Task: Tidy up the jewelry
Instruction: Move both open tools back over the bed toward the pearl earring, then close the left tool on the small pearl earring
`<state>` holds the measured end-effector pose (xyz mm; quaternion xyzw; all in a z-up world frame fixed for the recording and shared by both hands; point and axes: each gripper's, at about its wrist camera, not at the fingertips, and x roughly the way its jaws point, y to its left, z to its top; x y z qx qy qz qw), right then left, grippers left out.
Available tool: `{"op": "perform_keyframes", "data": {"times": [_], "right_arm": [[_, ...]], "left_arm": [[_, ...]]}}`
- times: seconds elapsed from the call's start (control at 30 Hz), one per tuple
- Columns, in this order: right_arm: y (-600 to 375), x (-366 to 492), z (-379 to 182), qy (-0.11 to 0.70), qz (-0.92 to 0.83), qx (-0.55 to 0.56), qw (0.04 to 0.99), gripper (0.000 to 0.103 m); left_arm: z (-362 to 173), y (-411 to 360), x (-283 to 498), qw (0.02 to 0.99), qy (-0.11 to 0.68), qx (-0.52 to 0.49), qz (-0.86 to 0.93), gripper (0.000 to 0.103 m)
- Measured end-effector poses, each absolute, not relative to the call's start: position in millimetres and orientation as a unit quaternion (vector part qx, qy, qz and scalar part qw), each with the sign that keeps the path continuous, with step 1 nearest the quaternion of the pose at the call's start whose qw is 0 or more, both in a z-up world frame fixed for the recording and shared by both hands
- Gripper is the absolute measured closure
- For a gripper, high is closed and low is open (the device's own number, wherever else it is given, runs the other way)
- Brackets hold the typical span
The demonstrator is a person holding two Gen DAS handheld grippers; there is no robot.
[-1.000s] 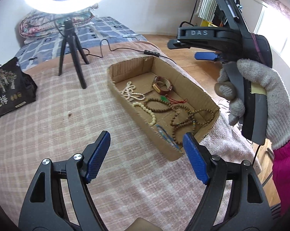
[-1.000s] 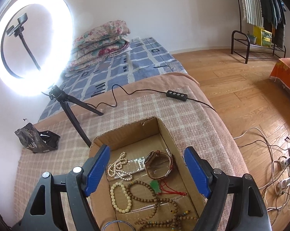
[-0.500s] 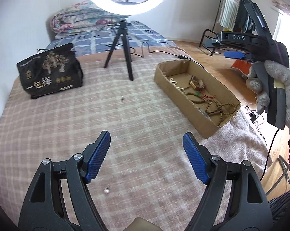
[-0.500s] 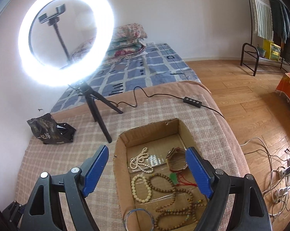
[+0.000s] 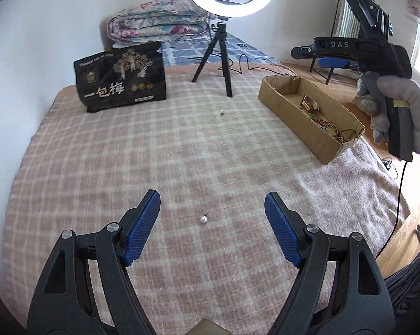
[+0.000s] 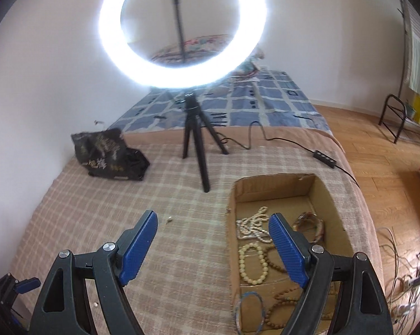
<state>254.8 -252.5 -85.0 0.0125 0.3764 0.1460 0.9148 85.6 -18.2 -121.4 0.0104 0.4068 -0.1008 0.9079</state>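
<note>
A cardboard box [image 5: 289,110] [image 6: 338,203] on the checked blanket holds bead bracelets [image 6: 253,261], a white bead string [image 6: 251,224], a watch [image 5: 310,103] and a blue bangle [image 6: 249,311]. A small silver earring [image 5: 204,218] lies on the blanket just ahead of my open, empty left gripper [image 5: 212,223]. Another small piece [image 5: 222,114] [image 6: 169,219] lies farther off. A third small piece [image 6: 95,304] lies near the blanket's front. My right gripper [image 6: 213,244] is open and empty over the box's left edge; it also shows in the left wrist view [image 5: 332,62].
A ring light on a black tripod [image 5: 224,64] [image 6: 194,136] stands at the back of the blanket. A black snack bag [image 5: 120,79] [image 6: 109,153] sits at the back left. A cable with a switch [image 6: 325,159] runs right. Folded quilts [image 5: 157,26] lie behind.
My left gripper has swung left and back from the box, over open blanket near the silver earring. My right gripper has shifted left, from over the box to its left edge.
</note>
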Motion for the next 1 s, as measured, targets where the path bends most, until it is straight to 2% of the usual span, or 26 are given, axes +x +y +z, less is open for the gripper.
{"op": "perform_keyframes", "data": {"times": [0.03, 0.1, 0.23, 0.3, 0.4, 0.5, 0.6, 0.93, 1.0], "right_arm": [[-248, 254, -88, 0.374, 0.151, 0.009, 0.915, 0.019], [-236, 254, -96, 0.376, 0.161, 0.001, 0.912, 0.02], [-215, 257, -118, 0.394, 0.172, -0.017, 0.903, 0.03], [-206, 261, -130, 0.406, 0.181, -0.018, 0.896, 0.035], [-195, 266, -145, 0.422, 0.189, -0.025, 0.886, 0.046], [-185, 271, -156, 0.432, 0.196, -0.03, 0.88, 0.048], [-178, 279, -166, 0.439, 0.196, -0.03, 0.877, 0.056], [-155, 306, -192, 0.451, 0.189, -0.013, 0.872, 0.063], [-149, 312, -198, 0.456, 0.194, -0.018, 0.868, 0.069]], "left_arm": [[-125, -15, 83, 0.908, 0.406, 0.005, -0.102, 0.026], [-134, -10, 82, 0.902, 0.418, -0.003, -0.104, 0.044], [-153, -9, 87, 0.889, 0.442, -0.011, -0.119, 0.055], [-162, -12, 89, 0.885, 0.449, -0.009, -0.123, 0.066], [-177, -12, 95, 0.879, 0.461, -0.016, -0.123, 0.069], [-189, -7, 102, 0.874, 0.47, -0.035, -0.12, 0.072], [-196, -3, 108, 0.872, 0.471, -0.056, -0.119, 0.075], [-211, -5, 117, 0.871, 0.472, -0.077, -0.113, 0.075], [-213, -5, 118, 0.871, 0.472, -0.076, -0.112, 0.075]]}}
